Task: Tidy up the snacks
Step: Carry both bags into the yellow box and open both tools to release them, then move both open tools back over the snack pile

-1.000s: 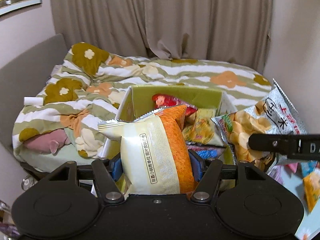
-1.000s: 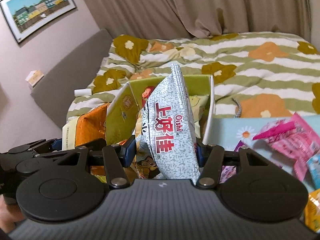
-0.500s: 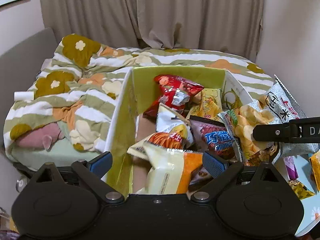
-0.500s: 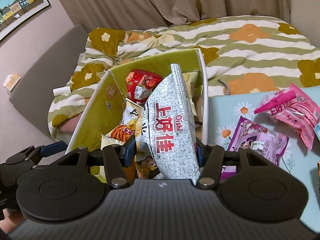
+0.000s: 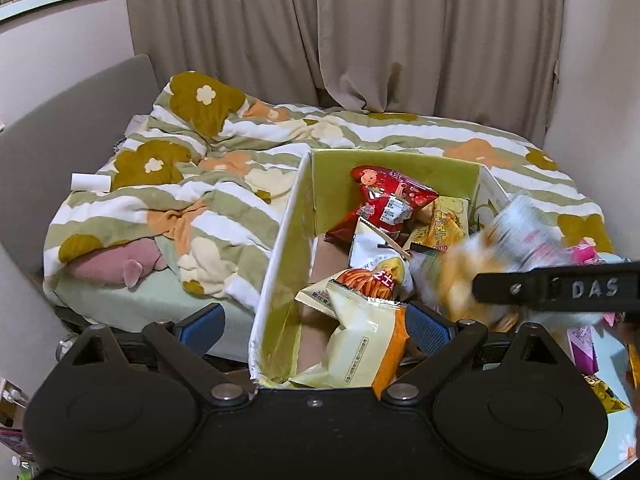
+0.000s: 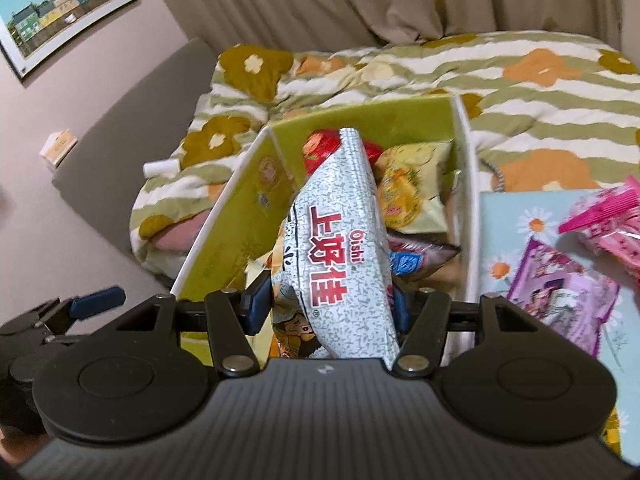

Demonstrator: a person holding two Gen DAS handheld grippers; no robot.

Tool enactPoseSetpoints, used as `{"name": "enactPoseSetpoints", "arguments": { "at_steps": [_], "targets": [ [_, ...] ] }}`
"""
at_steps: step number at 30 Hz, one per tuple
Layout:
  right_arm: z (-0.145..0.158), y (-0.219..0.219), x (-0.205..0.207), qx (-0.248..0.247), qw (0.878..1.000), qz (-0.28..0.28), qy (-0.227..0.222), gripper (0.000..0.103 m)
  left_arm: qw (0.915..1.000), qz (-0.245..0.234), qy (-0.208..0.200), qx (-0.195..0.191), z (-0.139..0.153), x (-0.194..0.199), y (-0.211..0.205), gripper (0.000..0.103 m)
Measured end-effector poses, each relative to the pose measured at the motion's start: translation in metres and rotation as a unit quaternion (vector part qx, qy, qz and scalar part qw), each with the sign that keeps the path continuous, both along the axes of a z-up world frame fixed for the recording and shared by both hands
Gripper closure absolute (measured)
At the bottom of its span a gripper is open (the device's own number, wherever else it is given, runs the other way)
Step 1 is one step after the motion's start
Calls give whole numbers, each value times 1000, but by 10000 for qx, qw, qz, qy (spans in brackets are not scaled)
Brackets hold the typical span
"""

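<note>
Box: a green-lined box [image 5: 308, 184] with white outer walls stands at the edge of the bed, just beside the table [image 6: 500, 216] with the daisy-print cover.
Left tongs: the left tongs [image 5: 316, 324] stand spread wide over the near end of the box, their jaws having just been opening; nothing is pinched. One blue pad [image 5: 200, 326] hangs outside the box's left wall, which runs between the two pads.
Cream-and-orange bag: the cream-and-orange bag [image 5: 360, 352] lies loose in the near end of the box, long axis running away from the camera, crimped top edge pointing to the far wall.
Right tongs: the right tongs [image 6: 326, 304] have just been opening; the silver Oishi bag [image 6: 340, 256] stands between the pads, but whether they still press on it I cannot tell (it looks blurred in the left view).
Silver Oishi bag: above the box's right half, long axis near upright, sealed top tilted toward the far wall.
In the way: a red bag [image 5: 384, 204], a yellow bag [image 6: 412, 188] and other packets already fill the box floor.
Around: pink packet [image 6: 608, 224] and purple packet [image 6: 560, 300] on the table; flowered quilt [image 5: 180, 184], curtain [image 5: 340, 32], framed picture [image 6: 60, 12].
</note>
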State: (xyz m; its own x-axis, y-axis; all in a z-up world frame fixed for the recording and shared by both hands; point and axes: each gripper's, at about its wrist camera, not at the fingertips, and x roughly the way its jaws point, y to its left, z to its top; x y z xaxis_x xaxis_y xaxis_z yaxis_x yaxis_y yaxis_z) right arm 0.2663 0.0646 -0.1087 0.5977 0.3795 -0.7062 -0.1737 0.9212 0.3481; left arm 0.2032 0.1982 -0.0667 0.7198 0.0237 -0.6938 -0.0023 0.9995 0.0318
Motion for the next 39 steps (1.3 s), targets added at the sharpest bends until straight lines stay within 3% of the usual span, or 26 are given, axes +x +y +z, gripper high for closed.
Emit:
{"name": "enactPoseSetpoints", "arguments": {
  "at_steps": [1, 12, 20, 30, 39],
  "targets": [
    [-3, 1, 0, -35, 10000, -9, 0, 0, 10000, 22, 11, -6, -1, -1, 0, 5],
    [-9, -6, -14, -288, 9992, -119, -247, 0, 9998, 112, 129, -129, -7, -13, 0, 5],
    [8, -9, -27, -235, 9991, -109, -349, 0, 9999, 5, -113, -109, 9, -23, -3, 5],
    [40, -18, -62, -437, 9949, -533, -736, 0, 9976, -535, -377, -244, 29, -36, -16, 5],
    [64, -73, -97, -621, 9857, -1164, -1052, 0, 9918, -1135, -351, -478, 31, -45, -61, 5]
  ]
}}
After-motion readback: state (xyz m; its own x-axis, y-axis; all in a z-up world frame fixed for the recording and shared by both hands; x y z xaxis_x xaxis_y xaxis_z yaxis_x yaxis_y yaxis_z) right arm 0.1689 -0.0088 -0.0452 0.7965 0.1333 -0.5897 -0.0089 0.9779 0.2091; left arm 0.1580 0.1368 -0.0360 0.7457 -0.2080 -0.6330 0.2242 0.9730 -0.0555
